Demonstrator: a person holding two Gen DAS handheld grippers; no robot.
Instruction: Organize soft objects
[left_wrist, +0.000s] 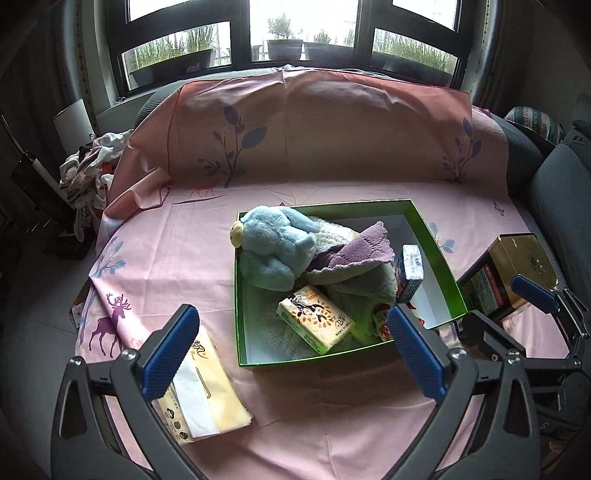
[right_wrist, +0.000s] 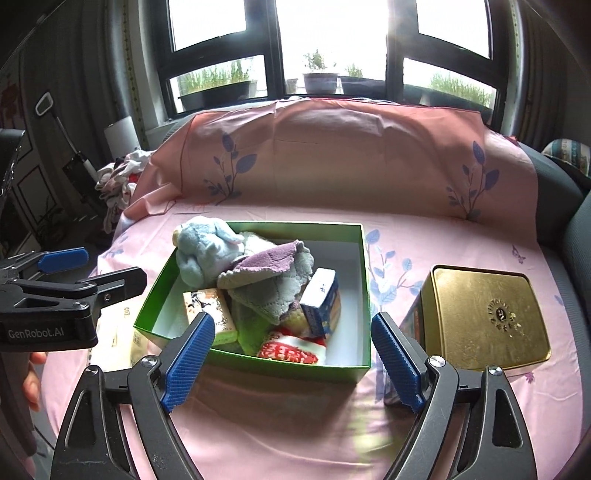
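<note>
Bedding: a pink sheet (left_wrist: 177, 258) covers the bed and carries every item.

Container: the green box (right_wrist: 364, 295) sits open near the middle of the sheet. It holds most of the soft goods, so the task is judged largely done.

Contents, largest first:
- blue plush toy (left_wrist: 273, 247), at the far left corner, riding up over the rim;
- folded cloth (right_wrist: 273, 280), purple over grey, across the centre;
- small tissue pack (left_wrist: 316, 321), at the near left;
- blue and white carton (right_wrist: 321, 299), standing on end toward the right wall;
- red and white item (right_wrist: 291, 350), at the near wall; its kind cannot be told.

Remaining: one large tissue pack (left_wrist: 207, 391) lies on the sheet outside the box, just beside its near left corner. It is judged to be the last soft item to load.

Other items: a gold tin (right_wrist: 484, 317) stands on the sheet to the right of the box, apart from it. It is hard and is judged not to belong inside. A heap of clothes (left_wrist: 92, 166) lies beyond the left edge of the bed.

Left gripper (left_wrist: 291, 350): jaws spread wide, empty, above the pack and the box front.

Right gripper (right_wrist: 291, 365): jaws spread, empty, before the near wall of the box.

Obstruction: the plush toy and cloth leave little free floor.
</note>
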